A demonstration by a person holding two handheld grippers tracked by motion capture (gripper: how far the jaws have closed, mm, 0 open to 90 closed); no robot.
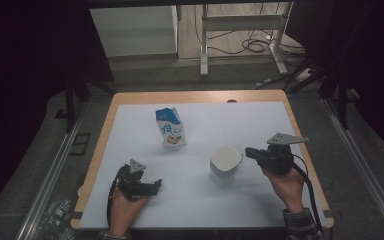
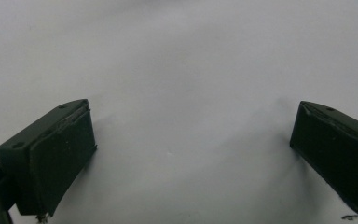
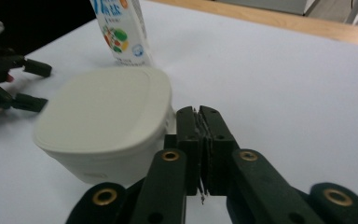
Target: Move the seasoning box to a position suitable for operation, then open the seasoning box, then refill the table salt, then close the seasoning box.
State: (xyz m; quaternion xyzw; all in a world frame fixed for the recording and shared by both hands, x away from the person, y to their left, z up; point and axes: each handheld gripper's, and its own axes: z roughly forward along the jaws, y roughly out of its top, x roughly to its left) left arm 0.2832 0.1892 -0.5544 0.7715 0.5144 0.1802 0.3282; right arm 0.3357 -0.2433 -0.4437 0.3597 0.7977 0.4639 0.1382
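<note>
The left gripper (image 1: pixel 150 186) lies low over the near left part of the white surface (image 1: pixel 260 125), held in the person's left hand (image 1: pixel 125 207), and its fingers (image 2: pixel 56 158) are spread wide with only bare white sheet between them in the left gripper view. The right gripper (image 1: pixel 249 151) is held in the right hand (image 1: pixel 287 185) at the right side of the surface, its fingers (image 3: pixel 200 140) pressed together with nothing between them. Just beyond and to the left of those closed fingers, in the right gripper view, stands a white lidded tub (image 3: pixel 107 121) with rounded corners; its side is very near the fingertips, though contact cannot be told. Behind the tub, farther from the fingers, a blue and white carton (image 3: pixel 121 30) with printed fruit stands upright; in the high view the carton (image 1: pixel 170 127) sits toward the middle of the surface, well apart from both grippers, and the tub (image 1: pixel 225 162) lies between the two grippers, closer to the right one. The left gripper (image 3: pixel 32 84) shows at the far left of the right gripper view, past the tub. Beyond the surface's wooden edge (image 1: pixel 195 96) a metal frame (image 1: pixel 240 30) and loose cables (image 1: pixel 255 45) lie on the floor.
</note>
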